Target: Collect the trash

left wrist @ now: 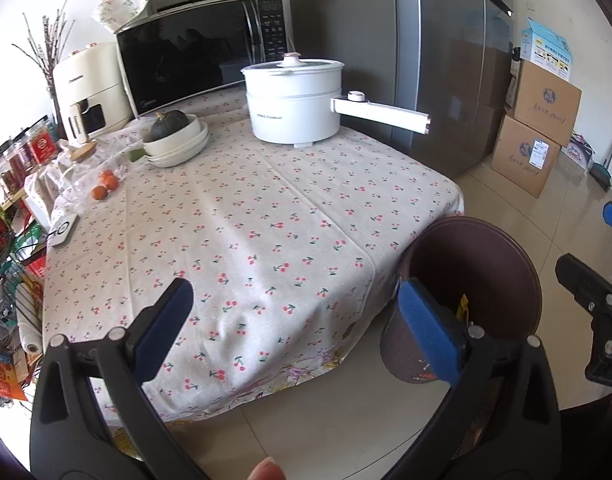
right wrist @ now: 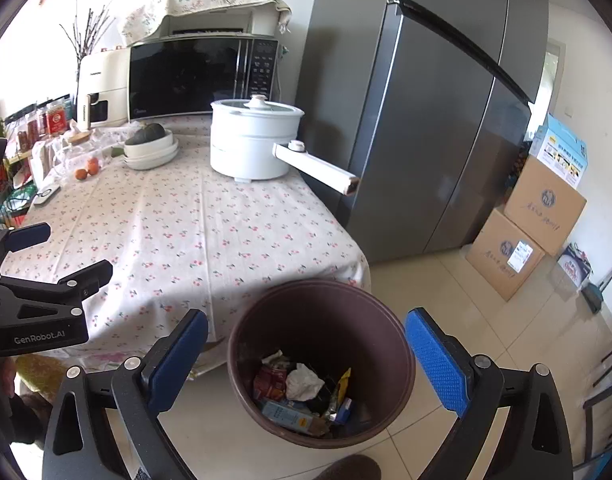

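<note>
Trash [right wrist: 302, 390] is seen piled in the brown bin [right wrist: 397, 344] on the floor, just beside the bench [right wrist: 178, 220] corner. Right tool [right wrist: 306, 354] is held above the bin, jaws wide apart, nothing gripped. Left tool [left wrist: 294, 324] is likewise spread wide and empty, over the bench edge.

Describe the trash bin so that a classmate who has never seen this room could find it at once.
Start at the tall grey refrigerator, then look to the table with the cherry-print tablecloth beside it. On the tiled floor at the table's near corner stands the round brown trash bin, the only open container there, holding crumpled paper and wrappers.
</note>
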`<action>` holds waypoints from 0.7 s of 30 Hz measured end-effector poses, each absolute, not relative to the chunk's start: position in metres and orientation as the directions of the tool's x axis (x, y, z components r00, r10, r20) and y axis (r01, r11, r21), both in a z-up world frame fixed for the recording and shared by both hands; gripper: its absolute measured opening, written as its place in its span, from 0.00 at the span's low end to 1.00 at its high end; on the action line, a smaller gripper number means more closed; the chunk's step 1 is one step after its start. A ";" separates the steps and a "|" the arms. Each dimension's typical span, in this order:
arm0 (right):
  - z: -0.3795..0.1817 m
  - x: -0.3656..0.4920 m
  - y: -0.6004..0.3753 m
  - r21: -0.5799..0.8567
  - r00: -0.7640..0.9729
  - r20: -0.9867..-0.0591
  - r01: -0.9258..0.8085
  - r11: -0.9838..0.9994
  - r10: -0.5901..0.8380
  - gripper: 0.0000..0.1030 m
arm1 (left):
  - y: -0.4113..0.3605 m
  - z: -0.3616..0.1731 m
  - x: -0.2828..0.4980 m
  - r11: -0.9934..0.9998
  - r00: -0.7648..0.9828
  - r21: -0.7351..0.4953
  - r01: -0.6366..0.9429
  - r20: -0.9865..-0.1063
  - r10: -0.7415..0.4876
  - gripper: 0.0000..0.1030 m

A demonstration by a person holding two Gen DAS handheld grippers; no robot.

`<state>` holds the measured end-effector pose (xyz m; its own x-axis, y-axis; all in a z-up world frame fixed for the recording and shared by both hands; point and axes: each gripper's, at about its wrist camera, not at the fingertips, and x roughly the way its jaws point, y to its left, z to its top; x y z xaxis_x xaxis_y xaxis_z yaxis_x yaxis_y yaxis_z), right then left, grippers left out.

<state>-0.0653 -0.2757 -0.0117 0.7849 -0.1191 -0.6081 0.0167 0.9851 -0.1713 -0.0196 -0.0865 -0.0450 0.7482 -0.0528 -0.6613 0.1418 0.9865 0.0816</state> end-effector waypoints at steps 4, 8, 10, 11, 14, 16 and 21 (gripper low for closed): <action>0.002 -0.075 -0.260 -0.159 0.819 -0.567 -0.004 0.987 -0.088 1.00 | -0.065 -0.029 -0.035 0.995 0.778 0.075 0.059 -0.629 0.001 0.99; 0.010 -0.080 -0.256 -0.102 0.831 -0.554 -0.003 0.995 -0.054 1.00 | -0.051 -0.019 -0.049 0.999 0.798 0.055 0.000 -0.602 0.033 0.99; 0.011 -0.081 -0.254 -0.087 0.835 -0.548 0.000 0.996 -0.048 1.00 | -0.045 -0.017 -0.055 0.999 0.802 0.048 -0.023 -0.596 0.047 0.99; 0.012 -0.081 -0.254 -0.086 0.838 -0.544 0.006 0.996 -0.051 1.00 | -0.043 -0.016 -0.058 0.998 0.803 0.045 -0.035 -0.594 0.055 0.99; 0.012 -0.082 -0.250 -0.092 0.839 -0.541 0.013 0.996 -0.061 1.00 | -0.038 -0.015 -0.067 0.997 0.811 0.049 -0.062 -0.579 0.079 0.99; 0.011 -0.081 -0.248 -0.093 0.838 -0.543 0.014 0.996 -0.062 1.00 | -0.036 -0.014 -0.071 0.996 0.819 0.054 -0.070 -0.568 0.089 0.99; 0.010 -0.081 -0.244 -0.093 0.839 -0.541 0.005 0.996 -0.055 1.00 | -0.033 -0.011 -0.074 0.995 0.827 0.054 -0.087 -0.553 0.102 0.99</action>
